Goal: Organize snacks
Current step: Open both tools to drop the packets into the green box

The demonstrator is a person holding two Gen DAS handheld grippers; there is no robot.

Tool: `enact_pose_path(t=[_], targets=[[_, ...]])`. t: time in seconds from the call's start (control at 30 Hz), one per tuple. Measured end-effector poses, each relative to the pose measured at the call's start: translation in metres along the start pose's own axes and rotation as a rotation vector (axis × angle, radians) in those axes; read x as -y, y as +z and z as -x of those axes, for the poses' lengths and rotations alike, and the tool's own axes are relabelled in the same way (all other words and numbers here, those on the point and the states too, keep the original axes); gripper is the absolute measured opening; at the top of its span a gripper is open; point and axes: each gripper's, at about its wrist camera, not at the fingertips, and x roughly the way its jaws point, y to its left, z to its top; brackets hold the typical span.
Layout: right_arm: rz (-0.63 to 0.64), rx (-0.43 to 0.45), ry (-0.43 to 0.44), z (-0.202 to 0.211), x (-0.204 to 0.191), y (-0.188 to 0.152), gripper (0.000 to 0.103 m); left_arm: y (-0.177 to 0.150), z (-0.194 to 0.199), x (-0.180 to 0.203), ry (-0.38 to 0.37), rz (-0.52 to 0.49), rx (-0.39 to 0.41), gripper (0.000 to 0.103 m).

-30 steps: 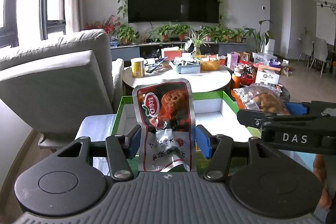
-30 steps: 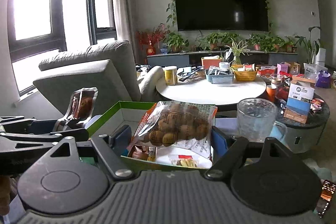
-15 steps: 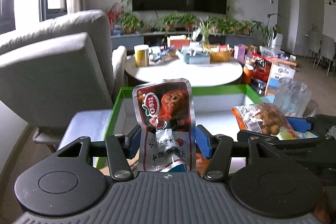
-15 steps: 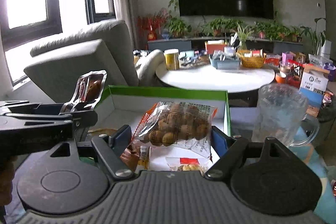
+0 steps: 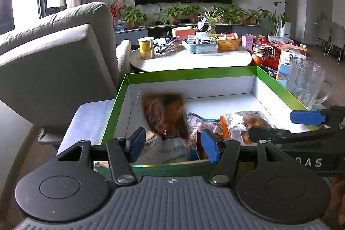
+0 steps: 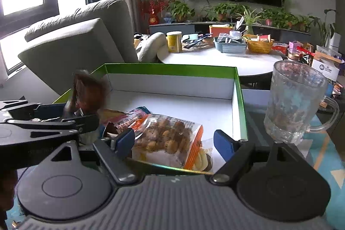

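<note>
Hovering over my green box (image 5: 189, 75): left tongs (image 5: 172, 144) just widened, red pouch (image 5: 166, 115) blurred, loose between them; right tongs (image 6: 174, 143) parted around clear snack bag (image 6: 168, 137) lying inside.

Far half of green box (image 6: 237, 87) floor bare, open from above toward 12 o'clock. Near half crowded w/ snack packs (image 6: 166, 137). Glass mug (image 6: 295, 100) upright just outside box wall at 2 o'clock, blocks that side. Grey sofa (image 5: 54, 61) close at 10 o'clock. Cluttered round table (image 5: 189, 57) beyond far wall.
</note>
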Motion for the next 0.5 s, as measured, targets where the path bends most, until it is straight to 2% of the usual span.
enact_pose_path(t=[0.2, 0.4, 0.5], targets=[[-0.049, 0.016, 0.009, 0.014, 0.008, -0.001, 0.064, -0.005, 0.020, 0.000, 0.011, -0.001, 0.014, 0.057], [0.047, 0.055, -0.016, 0.037, -0.002, -0.013, 0.064, -0.018, 0.052, -0.005, 0.008, 0.010, 0.010, 0.058], [0.020, 0.004, 0.020, 0.043, 0.001, -0.018, 0.064, -0.026, 0.071, -0.010, -0.018, 0.027, 0.017, 0.058]])
